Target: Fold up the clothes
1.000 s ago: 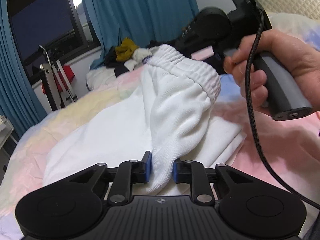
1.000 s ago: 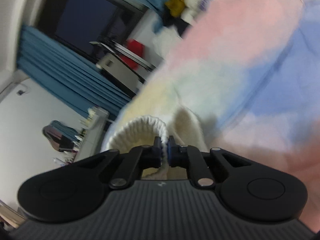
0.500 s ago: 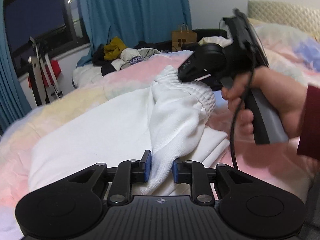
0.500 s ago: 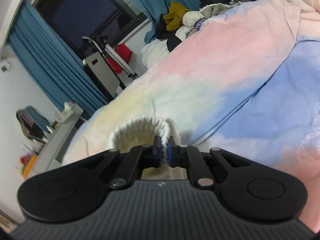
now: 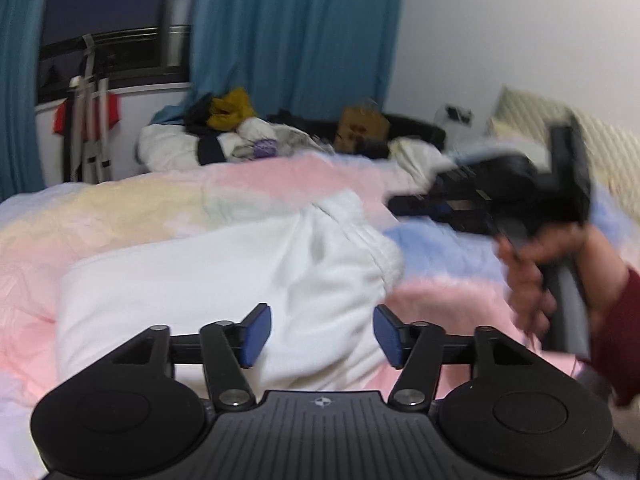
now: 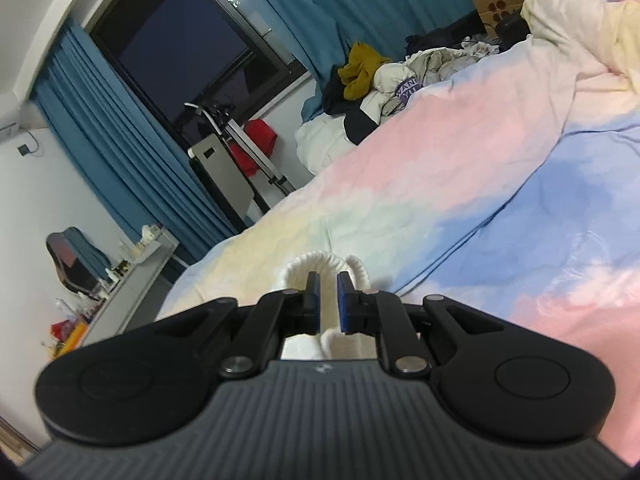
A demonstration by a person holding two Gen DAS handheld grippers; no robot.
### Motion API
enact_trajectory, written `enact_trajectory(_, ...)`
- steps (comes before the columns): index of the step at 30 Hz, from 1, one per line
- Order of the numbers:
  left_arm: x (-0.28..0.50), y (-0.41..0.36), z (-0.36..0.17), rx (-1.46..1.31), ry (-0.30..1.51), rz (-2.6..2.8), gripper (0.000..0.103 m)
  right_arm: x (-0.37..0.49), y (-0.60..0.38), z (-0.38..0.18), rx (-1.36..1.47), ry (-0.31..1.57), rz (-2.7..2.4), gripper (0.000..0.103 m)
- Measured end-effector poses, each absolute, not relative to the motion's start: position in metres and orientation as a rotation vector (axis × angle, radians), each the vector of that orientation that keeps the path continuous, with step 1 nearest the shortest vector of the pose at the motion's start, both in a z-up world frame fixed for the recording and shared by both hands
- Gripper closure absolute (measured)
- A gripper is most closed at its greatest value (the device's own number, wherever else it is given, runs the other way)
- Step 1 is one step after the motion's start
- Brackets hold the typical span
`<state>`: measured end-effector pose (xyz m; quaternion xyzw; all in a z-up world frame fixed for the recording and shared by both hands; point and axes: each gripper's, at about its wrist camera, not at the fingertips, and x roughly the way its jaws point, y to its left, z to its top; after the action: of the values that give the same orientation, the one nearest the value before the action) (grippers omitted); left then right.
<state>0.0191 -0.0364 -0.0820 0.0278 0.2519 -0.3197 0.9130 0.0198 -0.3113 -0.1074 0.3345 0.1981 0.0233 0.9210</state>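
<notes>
A white garment [image 5: 224, 280] lies folded on the pastel bedspread [image 5: 120, 208], its ribbed waistband [image 5: 372, 252] toward the right. My left gripper [image 5: 320, 334] is open and empty just above the garment's near edge. My right gripper [image 6: 328, 300] is slightly open, with the white ribbed waistband [image 6: 320, 266] lying loose between and just beyond its blue pads. The right gripper also shows blurred in the left wrist view [image 5: 500, 196], held by a hand to the right of the garment.
A pile of unfolded clothes [image 5: 232, 132] lies at the far end of the bed. A brown paper bag [image 5: 360, 128] stands beyond it. Blue curtains [image 5: 296, 32] and a dark window [image 6: 184, 52] are behind. A desk [image 6: 132, 268] stands left of the bed.
My left gripper has opened and let go of the white garment, which has dropped flat onto the bed. My right gripper has parted its pads from the waistband and lifted away to the right.
</notes>
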Motion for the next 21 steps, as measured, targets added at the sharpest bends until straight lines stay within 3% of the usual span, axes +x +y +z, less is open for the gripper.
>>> enact_trajectory(2,0.024,-0.021,-0.075,0.009,0.511,-0.615,0.029,0.007,-0.308,-0.104,0.694,0.415,0.070,0.082)
enact_trajectory(3,0.027,-0.013,-0.074,-0.009,0.506,-0.572,0.021,0.001,-0.305,-0.104,0.707,0.415,0.081,0.070)
enact_trajectory(4,0.032,-0.005,-0.072,-0.024,0.504,-0.525,0.020,-0.004,-0.302,-0.105,0.722,0.414,0.092,0.062)
enact_trajectory(6,0.043,0.012,-0.071,-0.074,0.518,-0.440,0.015,-0.012,-0.294,-0.106,0.722,0.420,0.081,0.024)
enact_trajectory(7,0.049,0.023,-0.071,-0.111,0.533,-0.411,0.014,-0.014,-0.289,-0.107,0.716,0.424,0.068,0.018)
enact_trajectory(12,0.074,0.071,-0.081,-0.325,0.640,-0.263,0.005,-0.004,-0.273,-0.124,0.713,0.531,0.061,0.019)
enact_trajectory(17,0.089,0.096,-0.098,-0.422,0.736,-0.179,0.004,0.021,-0.270,-0.157,0.756,0.667,0.080,0.019)
enact_trajectory(21,0.091,0.107,-0.113,-0.452,0.803,-0.145,0.004,0.035,-0.277,-0.180,0.847,0.698,0.101,0.010)
